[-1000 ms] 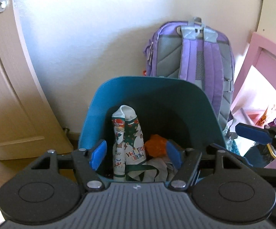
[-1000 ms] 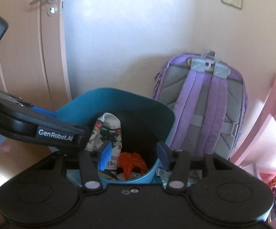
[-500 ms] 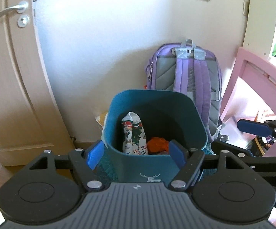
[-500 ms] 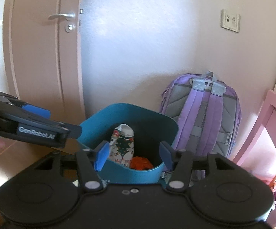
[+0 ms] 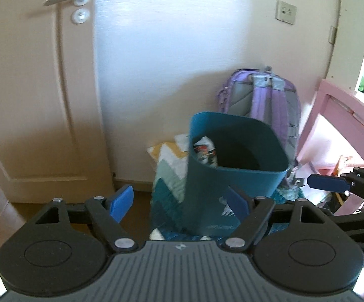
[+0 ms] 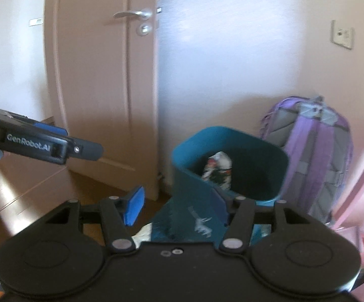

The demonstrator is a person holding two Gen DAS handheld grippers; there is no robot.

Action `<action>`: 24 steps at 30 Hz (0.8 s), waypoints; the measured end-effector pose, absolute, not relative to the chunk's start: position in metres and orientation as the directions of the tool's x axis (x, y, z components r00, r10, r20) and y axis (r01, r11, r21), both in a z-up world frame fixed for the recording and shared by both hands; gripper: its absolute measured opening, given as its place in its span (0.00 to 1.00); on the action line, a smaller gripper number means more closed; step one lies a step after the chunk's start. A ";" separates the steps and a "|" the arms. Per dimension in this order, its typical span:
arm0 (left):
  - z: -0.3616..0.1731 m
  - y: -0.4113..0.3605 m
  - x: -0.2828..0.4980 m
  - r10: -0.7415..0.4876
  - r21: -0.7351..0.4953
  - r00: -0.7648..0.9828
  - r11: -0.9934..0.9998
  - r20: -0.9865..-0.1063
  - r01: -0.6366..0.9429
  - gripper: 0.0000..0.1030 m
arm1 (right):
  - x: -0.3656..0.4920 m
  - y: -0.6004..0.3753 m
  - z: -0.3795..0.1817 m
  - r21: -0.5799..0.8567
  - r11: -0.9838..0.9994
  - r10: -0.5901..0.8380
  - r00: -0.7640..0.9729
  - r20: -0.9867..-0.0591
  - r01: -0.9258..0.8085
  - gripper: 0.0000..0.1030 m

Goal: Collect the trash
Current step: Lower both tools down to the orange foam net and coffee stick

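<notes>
Both grippers have pulled back from the bin since a moment ago: its rim, which nearly filled the views, now sits smaller and farther off, and more of the door and wall shows.

From the left wrist camera, the left gripper (image 5: 180, 202) has its blue-padded fingers (image 5: 120, 202) spread wide with nothing between them. Beyond them the teal bin (image 5: 222, 176) stands on the floor against the wall, on a teal-and-white zigzag rug (image 5: 168, 176). A crumpled printed wrapper (image 5: 206, 151) pokes up inside the bin at its left side. A purple backpack (image 5: 265, 98) leans on the wall just behind the bin, and a pale door (image 5: 41, 95) with a metal handle fills the left. A pink piece of furniture (image 5: 333, 125) stands at the right. The right gripper (image 5: 330, 183) reaches in from the right edge, one blue finger showing.

From the right wrist camera, the right gripper (image 6: 179, 207) is likewise released, its fingers (image 6: 134, 209) apart and empty. The bin (image 6: 197, 183) is ahead and a little right, with a white deer mark on its front wall; the wrapper (image 6: 218, 168) stands inside it. The backpack (image 6: 315, 146) is to the bin's right against the wall, the door (image 6: 101, 88) to its left. The left gripper (image 6: 81, 148) juts in from the left edge; from here I cannot tell its spread. The picture is slightly blurred.
</notes>
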State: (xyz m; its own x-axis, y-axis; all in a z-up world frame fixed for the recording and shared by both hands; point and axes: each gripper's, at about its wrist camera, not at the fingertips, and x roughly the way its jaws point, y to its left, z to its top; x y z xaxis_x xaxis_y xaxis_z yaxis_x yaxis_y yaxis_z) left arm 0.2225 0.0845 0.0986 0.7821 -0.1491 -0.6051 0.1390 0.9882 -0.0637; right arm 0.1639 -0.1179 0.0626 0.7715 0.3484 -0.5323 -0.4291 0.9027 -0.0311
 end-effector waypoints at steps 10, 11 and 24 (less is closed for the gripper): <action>0.032 0.171 0.203 -0.052 -0.041 0.795 0.999 -0.604 0.034 1.00 | 0.164 -0.062 0.003 -0.020 0.852 0.410 0.692 -0.594 -0.523 0.56; 0.023 0.178 0.203 -0.041 -0.037 0.797 0.999 -0.602 0.023 1.00 | 0.166 -0.057 -0.006 -0.016 0.849 0.414 0.682 -0.603 -0.529 0.56; -0.178 0.246 0.250 0.046 0.011 0.652 0.998 -0.757 -0.058 1.00 | 0.217 -0.020 -0.193 0.065 0.841 0.389 0.515 -0.764 -0.538 0.56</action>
